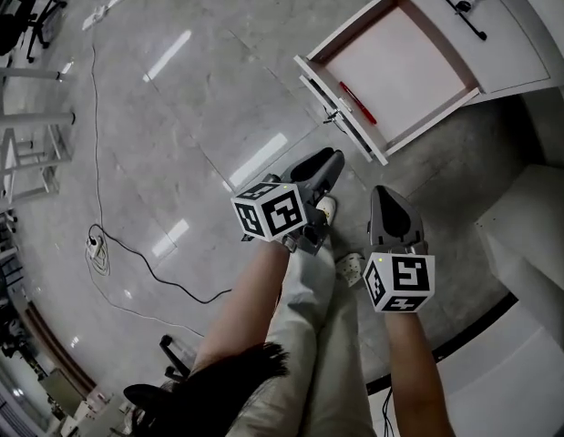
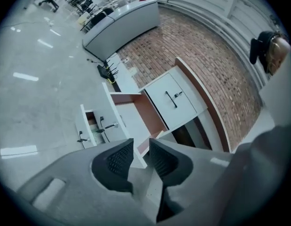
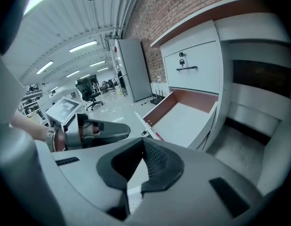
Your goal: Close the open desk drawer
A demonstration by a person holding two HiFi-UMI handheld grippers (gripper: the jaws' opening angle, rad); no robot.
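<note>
Light beige fabric trousers (image 1: pixel 304 335) and pale shoes (image 1: pixel 351 266) are worn. A grey moulded left gripper (image 1: pixel 331 159) and a matching right gripper (image 1: pixel 384 195) are noted, each fitted with a white cube with black square markers (image 1: pixel 271 211) and dark ribbed fingers (image 2: pixel 118 160).

The small red thing (image 1: pixel 357 103) in the drawer (image 1: pixel 400 62), perhaps a pen, is unclear.
</note>
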